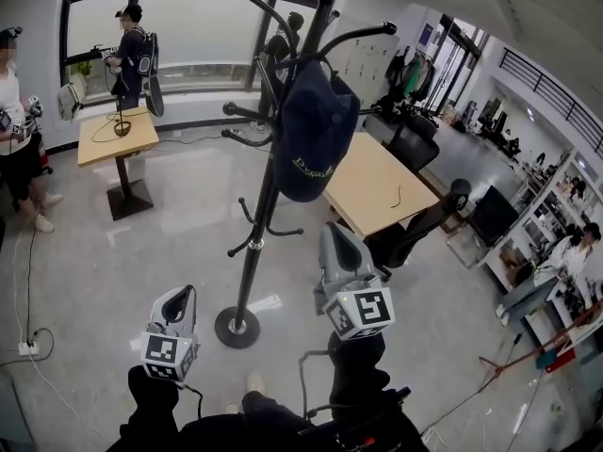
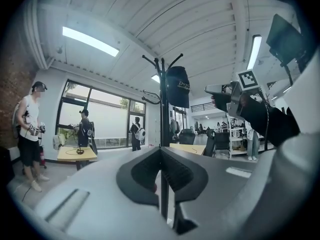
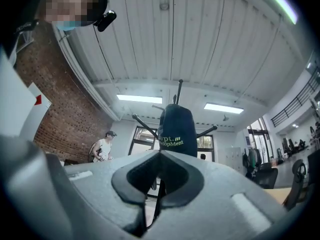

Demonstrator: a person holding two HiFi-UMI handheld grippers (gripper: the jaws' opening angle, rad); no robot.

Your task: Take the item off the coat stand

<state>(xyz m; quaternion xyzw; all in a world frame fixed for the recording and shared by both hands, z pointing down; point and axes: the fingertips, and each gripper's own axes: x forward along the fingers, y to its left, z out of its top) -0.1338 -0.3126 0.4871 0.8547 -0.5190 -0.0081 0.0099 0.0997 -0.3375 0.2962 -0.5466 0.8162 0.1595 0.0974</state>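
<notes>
A dark navy cap [image 1: 311, 130] with pale lettering hangs from an upper hook of the black coat stand [image 1: 256, 224] in the head view. Both grippers are low, in front of the stand and apart from it. My left gripper [image 1: 179, 297] is left of the stand's round base, its jaws together and empty. My right gripper [image 1: 335, 235] points up below the cap, shut on nothing. The right gripper view looks up at the cap [image 3: 174, 129] just beyond the shut jaws [image 3: 160, 152]. The left gripper view shows the cap [image 2: 178, 86], the stand's pole [image 2: 163, 109] and my right gripper [image 2: 220, 90].
A wooden table [image 1: 377, 191] with dark chairs stands right behind the stand. Another small table [image 1: 118, 135] is at the back left, with a person [image 1: 132, 55] by the window and another person [image 1: 14, 130] at the left edge. A cable [image 1: 28, 290] runs along the floor.
</notes>
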